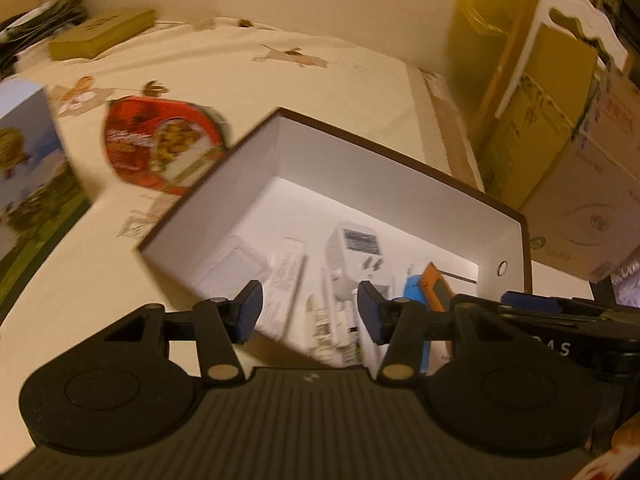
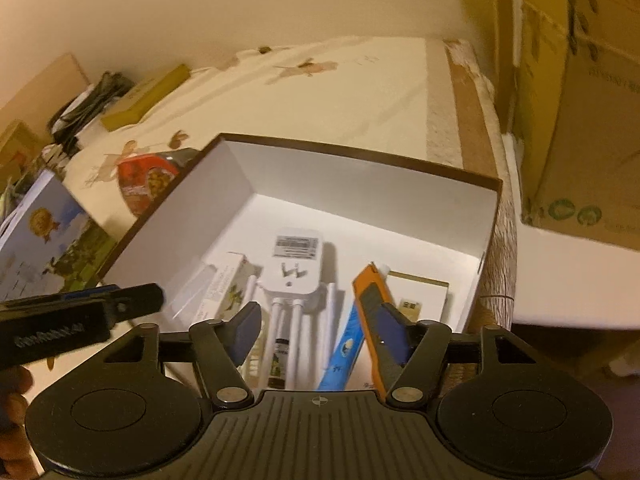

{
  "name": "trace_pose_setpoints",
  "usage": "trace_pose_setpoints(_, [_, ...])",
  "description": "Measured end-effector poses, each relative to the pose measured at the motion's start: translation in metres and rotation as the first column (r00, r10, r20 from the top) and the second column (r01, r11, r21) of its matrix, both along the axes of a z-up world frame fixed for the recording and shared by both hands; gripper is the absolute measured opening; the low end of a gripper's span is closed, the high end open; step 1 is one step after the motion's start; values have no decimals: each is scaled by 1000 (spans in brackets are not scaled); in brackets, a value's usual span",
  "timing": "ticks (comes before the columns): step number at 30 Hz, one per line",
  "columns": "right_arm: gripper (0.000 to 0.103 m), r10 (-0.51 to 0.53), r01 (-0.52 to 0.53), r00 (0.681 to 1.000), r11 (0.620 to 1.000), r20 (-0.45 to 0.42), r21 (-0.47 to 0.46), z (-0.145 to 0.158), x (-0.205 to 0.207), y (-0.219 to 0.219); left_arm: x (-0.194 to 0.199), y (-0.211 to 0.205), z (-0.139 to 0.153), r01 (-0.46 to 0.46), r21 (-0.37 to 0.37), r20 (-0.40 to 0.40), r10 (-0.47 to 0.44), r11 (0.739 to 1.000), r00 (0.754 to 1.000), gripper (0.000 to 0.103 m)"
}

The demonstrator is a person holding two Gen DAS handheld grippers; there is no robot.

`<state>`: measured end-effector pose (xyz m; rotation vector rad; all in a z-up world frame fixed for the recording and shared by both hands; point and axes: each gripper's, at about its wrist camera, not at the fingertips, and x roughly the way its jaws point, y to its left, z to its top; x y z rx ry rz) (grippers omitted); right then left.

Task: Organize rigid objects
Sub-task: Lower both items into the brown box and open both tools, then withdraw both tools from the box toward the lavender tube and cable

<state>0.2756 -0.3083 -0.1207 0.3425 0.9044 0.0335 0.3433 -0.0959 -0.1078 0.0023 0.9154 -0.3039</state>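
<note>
— Where are the things?
— Centre frame: a brown-rimmed white cardboard box (image 2: 280, 184) holds a white plug adapter (image 2: 295, 264) and an orange utility knife (image 2: 366, 300).
— The claws?
— Left gripper (image 1: 310, 306) and right gripper (image 2: 320, 326) both gape apart, empty.

We see a counter (image 2: 360, 92) under a cream cloth printed with small brown figures; on it rests an open white box (image 2: 486, 216) with a dark rim; beside its left wall lies a red oval tin (image 1: 160, 140); further left a picture-printed box (image 2: 48, 240); at the back an olive flat box (image 1: 102, 34).
</note>
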Motion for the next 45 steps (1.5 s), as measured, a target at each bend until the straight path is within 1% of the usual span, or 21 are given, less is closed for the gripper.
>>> trace_pose_setpoints(7, [64, 57, -57, 998, 998, 24, 11, 5, -24, 22, -38, 44, 7, -80, 27, 6, 80, 996, 997, 51])
trace_pose_setpoints(15, [65, 122, -123, 991, 992, 54, 25, 9, -61, 54, -74, 86, -2, -180, 52, -31, 182, 982, 983, 51])
trace_pose_setpoints(18, [65, 163, -164, 986, 986, 36, 30, 5, -67, 69, -86, 96, -8, -206, 48, -48, 208, 977, 977, 51])
trace_pose_setpoints(25, [65, 253, -253, 967, 967, -6, 25, -10, -75, 100, -110, 115, -25, -248, 69, -101, 254, 966, 962, 51])
trace_pose_setpoints(34, [65, 350, -349, 935, 937, -63, 24, -34, -78, 131, -122, 137, -44, -295, 121, -121, 309, 948, 943, 51])
trace_pose_setpoints(40, [65, 379, -378, 920, 925, -100, 32, -51, -70, 147, -124, 146, -56, -311, 136, -135, 328, 941, 935, 51])
trace_pose_setpoints(45, [65, 401, -401, 910, 916, -104, 27, -59, -60, 164, -123, 155, -66, -323, 143, -148, 343, 935, 927, 51])
